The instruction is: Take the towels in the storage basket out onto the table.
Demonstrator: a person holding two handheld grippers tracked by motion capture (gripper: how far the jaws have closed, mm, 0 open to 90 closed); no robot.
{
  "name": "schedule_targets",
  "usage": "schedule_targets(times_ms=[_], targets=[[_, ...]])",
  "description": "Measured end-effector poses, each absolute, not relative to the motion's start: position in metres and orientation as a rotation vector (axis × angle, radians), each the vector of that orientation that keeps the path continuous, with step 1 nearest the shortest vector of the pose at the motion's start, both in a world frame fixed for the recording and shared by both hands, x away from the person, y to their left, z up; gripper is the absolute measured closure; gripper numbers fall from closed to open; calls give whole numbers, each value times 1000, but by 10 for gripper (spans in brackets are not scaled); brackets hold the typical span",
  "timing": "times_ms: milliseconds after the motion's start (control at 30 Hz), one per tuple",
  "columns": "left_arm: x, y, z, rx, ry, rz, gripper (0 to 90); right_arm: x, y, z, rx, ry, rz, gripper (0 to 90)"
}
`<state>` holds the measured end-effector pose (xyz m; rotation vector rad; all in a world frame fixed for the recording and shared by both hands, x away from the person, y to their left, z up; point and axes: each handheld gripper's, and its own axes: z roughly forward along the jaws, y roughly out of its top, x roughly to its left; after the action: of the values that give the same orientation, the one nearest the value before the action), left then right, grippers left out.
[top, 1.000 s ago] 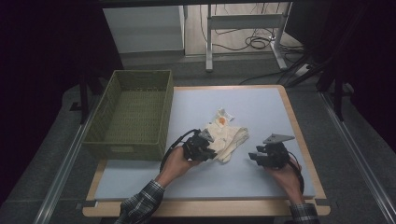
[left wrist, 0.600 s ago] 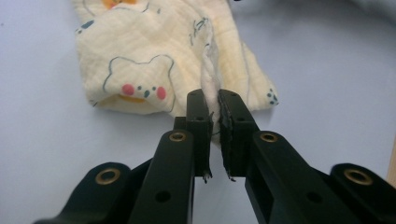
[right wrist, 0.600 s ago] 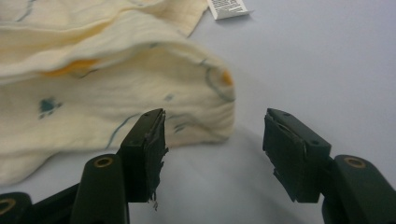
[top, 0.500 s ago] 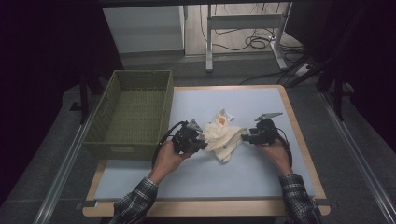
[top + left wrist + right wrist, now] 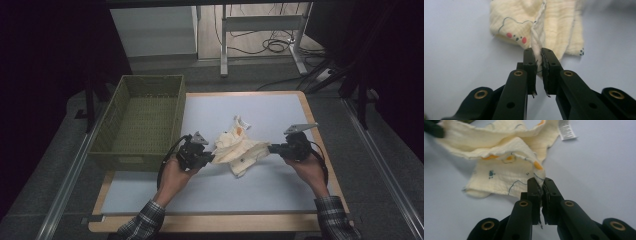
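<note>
Centrally on the counter (image 5: 280,107), a pale blue mat with a wooden border on all four sides, lies one cream muslin cloth (image 5: 239,150) printed with small animal motifs. Bare mat extends behind the cloth to the far border, in front of it toward the person, and along the right side; this is the free room for movement. On the left, one olive woven basket (image 5: 140,117) stands against the mat's left edge, its near corner just beside the left hand-held gripper (image 5: 207,159). Beyond the far border, grey floor, desk legs and loose cables are visible.

Count: one cloth, one basket, two hand-held grippers, one white care label (image 5: 566,129) sewn to the cloth's far edge.

The cloth spans the gap between the two hand-held grippers. The left hand-held gripper is clamped on the cloth's left edge; in the left gripper view a twisted hem (image 5: 537,43) runs down between the two black jaws, which are pressed against it, and the remaining fabric hangs beyond the jaw tips over the mat. The right hand-held gripper (image 5: 272,148) has just been closing and is now clamped on a corner (image 5: 539,173) at the cloth's right end, with that corner pinched between its jaws. In the right gripper view the fabric rises from that corner and stretches away toward the other hand-held gripper (image 5: 432,130), while a lower fold rests on the mat.
</note>
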<state>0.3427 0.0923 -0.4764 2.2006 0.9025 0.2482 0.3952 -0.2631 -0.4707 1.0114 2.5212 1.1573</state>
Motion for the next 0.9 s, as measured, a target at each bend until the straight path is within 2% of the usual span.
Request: schedule_targets(times_ms=[100, 467, 533, 600, 667, 800, 900], targets=[[333, 98, -479, 2205, 919, 265, 825, 365, -267, -466, 951, 2559, 1142, 847], [293, 125, -494, 2246, 975, 337, 820, 310, -254, -485, 843, 2672, 1144, 836], [289, 128, -501, 2255, 994, 342, 816, 306, -252, -493, 853, 2697, 1141, 813], [287, 131, -509, 2264, 1012, 340, 807, 303, -252, -496, 853, 2705, 1126, 746], [287, 131, -518, 2273, 1028, 332, 775, 303, -257, -494, 862, 2685, 1126, 711], [289, 130, -527, 2264, 1039, 357, 640, 311, -269, -482, 912, 2614, 1131, 671], [290, 128, -530, 2249, 1042, 371, 590, 323, -267, -480, 934, 2588, 1133, 630]])
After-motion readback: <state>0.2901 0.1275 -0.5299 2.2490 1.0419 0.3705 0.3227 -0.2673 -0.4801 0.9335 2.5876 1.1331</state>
